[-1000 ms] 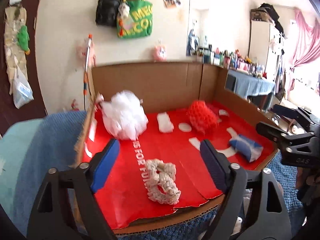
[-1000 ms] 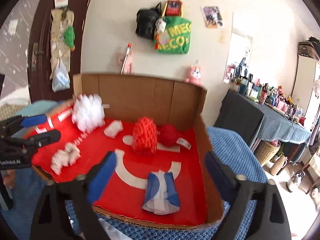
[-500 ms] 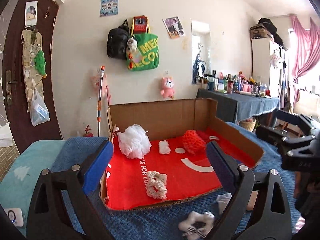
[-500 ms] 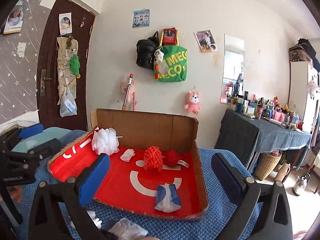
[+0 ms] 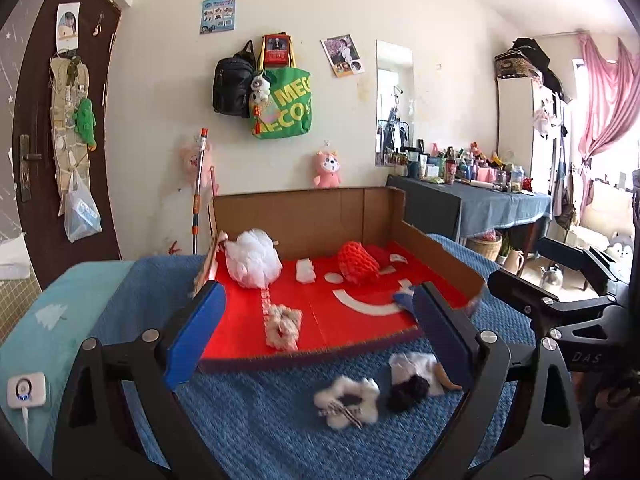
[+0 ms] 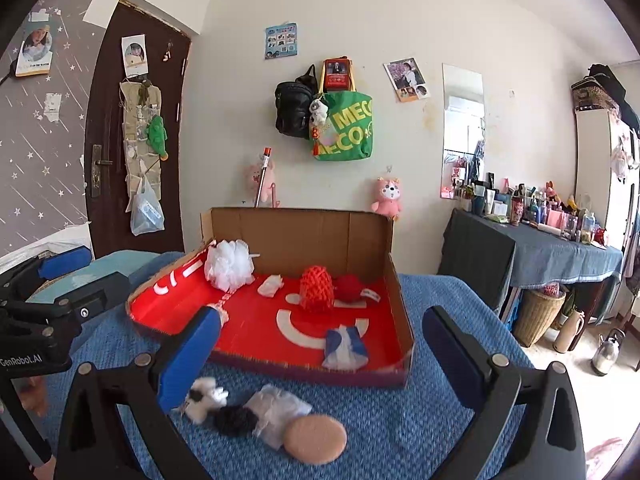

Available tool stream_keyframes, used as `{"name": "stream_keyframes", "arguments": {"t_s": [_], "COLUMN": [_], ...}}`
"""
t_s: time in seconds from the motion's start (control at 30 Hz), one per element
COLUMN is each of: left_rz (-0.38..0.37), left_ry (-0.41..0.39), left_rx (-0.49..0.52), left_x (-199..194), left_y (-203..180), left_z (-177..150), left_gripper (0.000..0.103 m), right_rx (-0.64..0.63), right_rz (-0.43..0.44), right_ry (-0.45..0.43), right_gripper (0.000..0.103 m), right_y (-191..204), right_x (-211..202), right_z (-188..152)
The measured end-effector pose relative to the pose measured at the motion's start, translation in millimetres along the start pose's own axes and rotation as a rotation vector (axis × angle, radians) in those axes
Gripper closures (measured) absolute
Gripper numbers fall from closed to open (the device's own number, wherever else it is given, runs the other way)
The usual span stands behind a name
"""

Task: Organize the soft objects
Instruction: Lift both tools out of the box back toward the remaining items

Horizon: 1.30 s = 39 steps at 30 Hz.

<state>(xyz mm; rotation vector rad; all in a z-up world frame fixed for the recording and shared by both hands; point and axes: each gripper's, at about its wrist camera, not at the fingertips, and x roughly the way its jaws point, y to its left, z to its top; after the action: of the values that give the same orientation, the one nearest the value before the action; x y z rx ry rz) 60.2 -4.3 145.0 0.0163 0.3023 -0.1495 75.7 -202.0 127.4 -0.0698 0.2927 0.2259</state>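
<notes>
Loofah (image 6: 229,265) in box (image 6: 396,292); sponge (image 6: 316,438) on blanket (image 6: 400,436) before it.

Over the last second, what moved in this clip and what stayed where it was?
Both grippers pulled back and up from the cardboard tray; the left gripper and right gripper are open and empty, as before. The retreat brings into view a fluffy white scrunchie, a black pom-pom and a tan round sponge on the blue blanket. The white loofah and red mesh sponge stayed put.
</notes>
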Motion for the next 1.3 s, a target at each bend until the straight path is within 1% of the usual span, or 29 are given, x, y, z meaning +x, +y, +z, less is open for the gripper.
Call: {"name": "stream_keyframes", "arguments": {"t_s": [0.07, 0.3, 0.47, 0.77, 0.93, 1.03, 1.1, 1.3], "left_rz": [-0.003, -0.009, -0.019, -0.013, -0.027, -0.028, -0.031, -0.083], "left_ry": [0.010, 0.084, 0.157, 0.253, 0.301, 0.349, 0.374, 0.439], "left_rx": [-0.009, -0.040, -0.058, -0.060, -0.057, -0.055, -0.053, -0.032], "left_x": [-2.7, -0.1, 10.5, 28.1, 36.7, 44.4, 48.3, 61.1], "left_y": [-1.8, -4.3, -6.0, -7.6, -8.0, -7.2, -6.6, -6.5], "left_z": [-6.2, -32.6, -50.5, -69.0, -74.3, -77.5, -79.1, -80.5], "left_gripper": [0.007, 0.007, 0.007, 0.007, 0.007, 0.007, 0.007, 0.007], "right_rx": [0.003, 0.038, 0.056, 0.065, 0.056, 0.065, 0.076, 0.074], "right_rz": [-0.005, 0.000, 0.005, 0.015, 0.032, 0.058, 0.092, 0.148], "right_ry": [0.010, 0.081, 0.144, 0.222, 0.282, 0.338, 0.374, 0.436], "right_gripper": [0.000, 0.000, 0.000, 0.000, 0.000, 0.000, 0.000, 0.000], "right_y": [1.0, -0.8, -2.1, -5.7, -5.5, -7.7, -10.9, -17.0], "right_x": [-3.2, -2.0, 7.2, 22.4, 35.5, 45.7, 51.5, 60.8], "right_z": [-7.9, -34.3, -49.6, -62.9, -68.9, -72.3, -72.8, -73.1]}}
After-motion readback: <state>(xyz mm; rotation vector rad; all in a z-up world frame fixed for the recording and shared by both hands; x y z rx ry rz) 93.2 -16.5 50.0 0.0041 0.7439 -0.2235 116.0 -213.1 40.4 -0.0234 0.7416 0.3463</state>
